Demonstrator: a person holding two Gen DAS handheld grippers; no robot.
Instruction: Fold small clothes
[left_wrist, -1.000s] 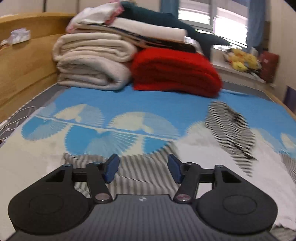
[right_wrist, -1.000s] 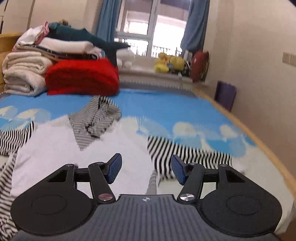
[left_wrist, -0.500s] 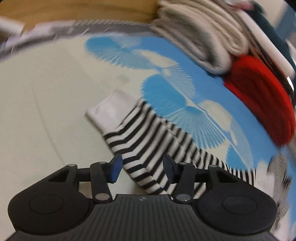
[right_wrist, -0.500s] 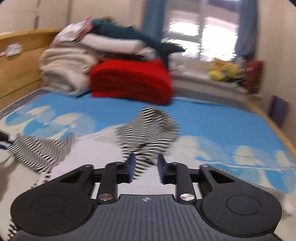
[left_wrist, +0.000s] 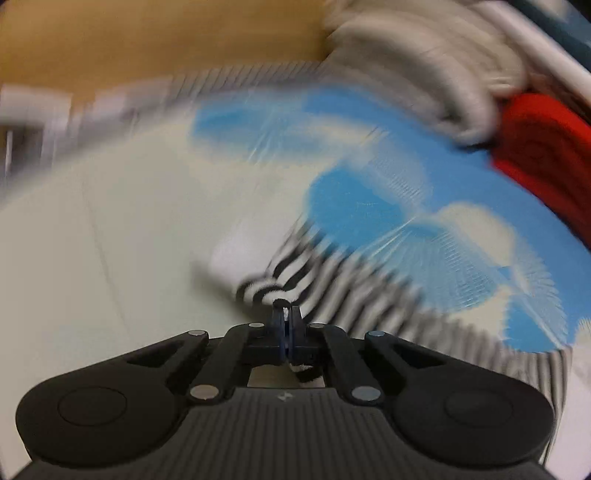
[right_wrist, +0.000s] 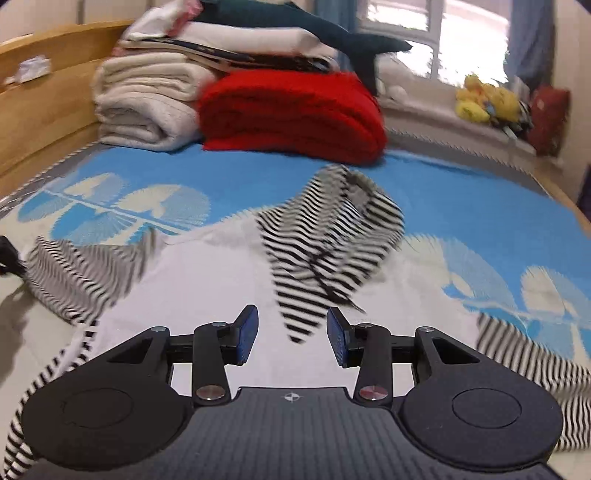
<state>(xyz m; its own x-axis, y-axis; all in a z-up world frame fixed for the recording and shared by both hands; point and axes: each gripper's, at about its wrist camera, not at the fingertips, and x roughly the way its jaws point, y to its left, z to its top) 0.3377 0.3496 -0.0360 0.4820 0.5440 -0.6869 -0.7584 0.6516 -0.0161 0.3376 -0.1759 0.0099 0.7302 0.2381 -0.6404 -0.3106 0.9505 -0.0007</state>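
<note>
A small white top (right_wrist: 207, 266) with black-and-white striped sleeves and a striped hood (right_wrist: 325, 251) lies spread on the bed. In the blurred left wrist view my left gripper (left_wrist: 285, 308) is shut on the striped sleeve (left_wrist: 332, 284), close to its white cuff (left_wrist: 243, 254), and the cloth bunches at the fingertips. My right gripper (right_wrist: 291, 332) hovers over the white body just in front of the hood's pointed tip. Its jaws are opening and the pads press on nothing. The other striped sleeve (right_wrist: 524, 354) lies to the right.
The bed sheet (right_wrist: 461, 192) is blue with white fan shapes. At the head stand folded cream blankets (right_wrist: 144, 107), a red blanket (right_wrist: 291, 110) and more folded things on top. A wooden bed frame (right_wrist: 44, 122) runs along the left. Soft toys (right_wrist: 480, 99) sit on the windowsill.
My left gripper swung down to the left sleeve and closed on it near the cuff. My right gripper moved left from the right sleeve to the hood, its jaws narrowing, then widening slightly.
</note>
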